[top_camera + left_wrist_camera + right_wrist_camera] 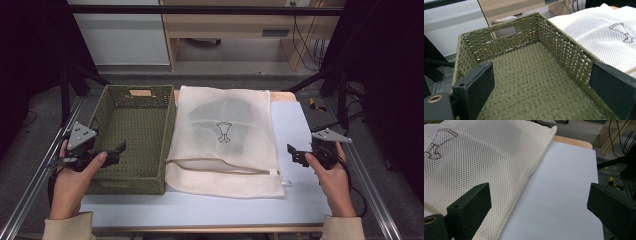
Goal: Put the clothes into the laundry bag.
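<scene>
A green woven basket (170, 130) stands empty on the left of the table. Beside it lies a cream mesh bag (225, 107) with a dark shape inside and a small stitched emblem (224, 132); its near edge gapes along a zip (220, 166). My left gripper (116, 152) is open over the basket's near left part, and its view looks into the basket (564, 50) between the jaws (541, 82), with the bag (604, 30) beyond. My right gripper (295, 155) is open and empty to the right of the bag, above the white table top (564, 190) beside the bag (474, 157).
Metal rails (30, 185) run along both table sides, with black frame posts (65, 90) at the far corners. A wooden desk (235, 30) and hanging cables (310, 45) stand behind the table. The white top (200, 207) is bare along the near edge.
</scene>
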{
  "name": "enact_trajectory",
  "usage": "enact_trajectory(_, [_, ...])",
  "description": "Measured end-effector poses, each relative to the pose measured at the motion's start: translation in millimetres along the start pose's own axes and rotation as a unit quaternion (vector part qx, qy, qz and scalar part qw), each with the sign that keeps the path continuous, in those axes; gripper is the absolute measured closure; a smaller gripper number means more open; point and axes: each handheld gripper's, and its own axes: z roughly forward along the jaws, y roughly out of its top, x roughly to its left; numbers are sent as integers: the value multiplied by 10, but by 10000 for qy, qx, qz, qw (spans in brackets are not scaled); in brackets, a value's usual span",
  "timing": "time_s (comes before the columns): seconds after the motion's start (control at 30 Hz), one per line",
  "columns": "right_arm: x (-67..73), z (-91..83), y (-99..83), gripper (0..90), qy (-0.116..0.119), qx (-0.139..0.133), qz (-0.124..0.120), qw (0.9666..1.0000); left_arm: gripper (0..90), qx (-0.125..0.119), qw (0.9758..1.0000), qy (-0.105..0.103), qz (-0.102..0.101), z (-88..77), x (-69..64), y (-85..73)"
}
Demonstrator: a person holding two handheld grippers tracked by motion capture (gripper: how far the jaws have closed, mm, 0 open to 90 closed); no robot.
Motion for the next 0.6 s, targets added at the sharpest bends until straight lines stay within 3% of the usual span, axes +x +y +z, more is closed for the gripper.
enact_trajectory(0.27, [27, 69, -279, 75, -75, 124, -76, 9999, 59, 21, 10000, 68, -54, -80, 115, -102])
enact_trajectory(0.47, [39, 126, -533, 76, -208, 19, -267, 9994, 60, 23, 9999, 105, -123, -112, 157, -123])
enact_trajectory(0.6, [56, 174, -603, 74, -230, -87, -346, 9991, 61, 35, 9999, 89, -114, -99, 144, -117])
